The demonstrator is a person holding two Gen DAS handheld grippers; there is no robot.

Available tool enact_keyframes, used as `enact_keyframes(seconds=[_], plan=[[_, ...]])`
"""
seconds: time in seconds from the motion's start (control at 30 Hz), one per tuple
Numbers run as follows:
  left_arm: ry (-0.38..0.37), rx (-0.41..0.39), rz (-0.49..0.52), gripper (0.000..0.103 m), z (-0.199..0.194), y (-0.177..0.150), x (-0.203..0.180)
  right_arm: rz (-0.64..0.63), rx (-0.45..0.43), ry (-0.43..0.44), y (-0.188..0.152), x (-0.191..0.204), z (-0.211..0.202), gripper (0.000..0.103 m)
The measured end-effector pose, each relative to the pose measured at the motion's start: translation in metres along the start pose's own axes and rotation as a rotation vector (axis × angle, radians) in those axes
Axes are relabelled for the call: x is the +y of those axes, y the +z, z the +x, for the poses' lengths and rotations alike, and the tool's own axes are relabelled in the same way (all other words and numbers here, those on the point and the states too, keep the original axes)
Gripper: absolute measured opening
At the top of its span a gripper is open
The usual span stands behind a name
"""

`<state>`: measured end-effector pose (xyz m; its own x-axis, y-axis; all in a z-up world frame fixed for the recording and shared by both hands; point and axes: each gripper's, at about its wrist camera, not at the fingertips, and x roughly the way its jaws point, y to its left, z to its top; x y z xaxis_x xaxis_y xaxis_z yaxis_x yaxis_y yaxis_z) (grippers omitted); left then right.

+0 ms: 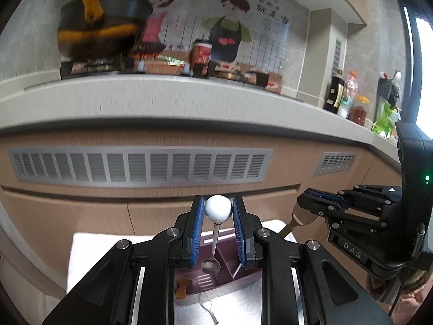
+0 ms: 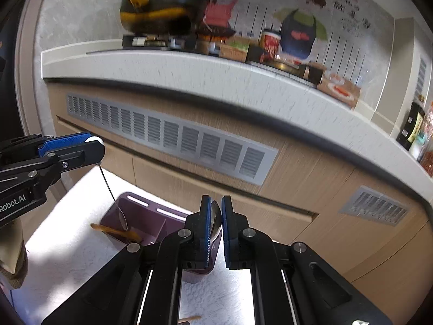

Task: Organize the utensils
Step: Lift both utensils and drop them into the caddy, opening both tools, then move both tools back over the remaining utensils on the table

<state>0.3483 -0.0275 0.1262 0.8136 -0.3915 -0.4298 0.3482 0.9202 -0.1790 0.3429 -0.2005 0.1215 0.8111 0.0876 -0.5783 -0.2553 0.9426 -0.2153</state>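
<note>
The left gripper [image 1: 218, 211] has its fingers [image 1: 196, 230] pinching the white ball end of a metal spoon [image 1: 213, 246], which hangs straight down with its bowl inside the caddy [image 1: 216, 279]. From the right-hand camera the same spoon [image 2: 112, 192] dangles from the left gripper [image 2: 93, 146] and dips into the caddy's near compartment.

The right gripper [image 2: 215, 216] has its fingers [image 2: 205, 222] pressed on the bowl of a dark spoon [image 2: 215, 220], held up above the caddy's end. In the left view the right gripper [image 1: 318, 199] carries this as a tan wooden spoon [image 1: 299, 218], handle slanting down toward the cloth.

The caddy [image 2: 140, 216] is purple, slotted along its far wall and split by a divider into compartments. A brown wooden piece [image 1: 181, 288] lies against its left end, showing in the right view as a tan handle [image 2: 113, 231] slanting across the rim. A thin wire utensil [image 1: 207, 306] lies on the cloth in front of the caddy.

The caddy stands on a white cloth [image 2: 67, 243] spread over the surface. Behind are wooden cabinet fronts with a grey vent grille [image 1: 138, 166], and above them a counter [image 1: 162, 100] carrying a black and yellow pan [image 1: 102, 27], a red cup [image 1: 200, 54] and bottles [image 1: 337, 94] at the right.
</note>
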Motion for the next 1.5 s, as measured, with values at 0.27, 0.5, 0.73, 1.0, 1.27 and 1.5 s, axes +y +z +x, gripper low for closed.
enact_keyframes(seconds=[0.27,0.5,0.73,1.0,1.27,1.5], plan=[[0.002,0.077,-0.044,0.026,0.03,-0.018,0.015,0.021,0.089,0.031,-0.016,0.002,0.042,0.008],[0.019,0.055,-0.054,0.036,0.014,-0.02,0.018,0.106,0.058,0.073,-0.019,-0.012,0.034,0.03],[0.068,0.046,-0.042,0.046,-0.025,-0.054,0.011,0.176,-0.088,0.027,-0.041,-0.025,-0.027,0.073],[0.097,0.151,-0.08,0.056,-0.048,-0.129,0.014,0.243,-0.064,0.025,-0.108,-0.006,-0.049,0.09],[0.124,0.245,-0.113,0.056,-0.054,-0.185,0.025,0.234,0.053,-0.008,-0.159,0.015,-0.032,0.09],[0.094,0.317,-0.127,0.056,-0.036,-0.211,0.024,0.175,0.132,-0.022,-0.192,0.033,-0.015,0.092]])
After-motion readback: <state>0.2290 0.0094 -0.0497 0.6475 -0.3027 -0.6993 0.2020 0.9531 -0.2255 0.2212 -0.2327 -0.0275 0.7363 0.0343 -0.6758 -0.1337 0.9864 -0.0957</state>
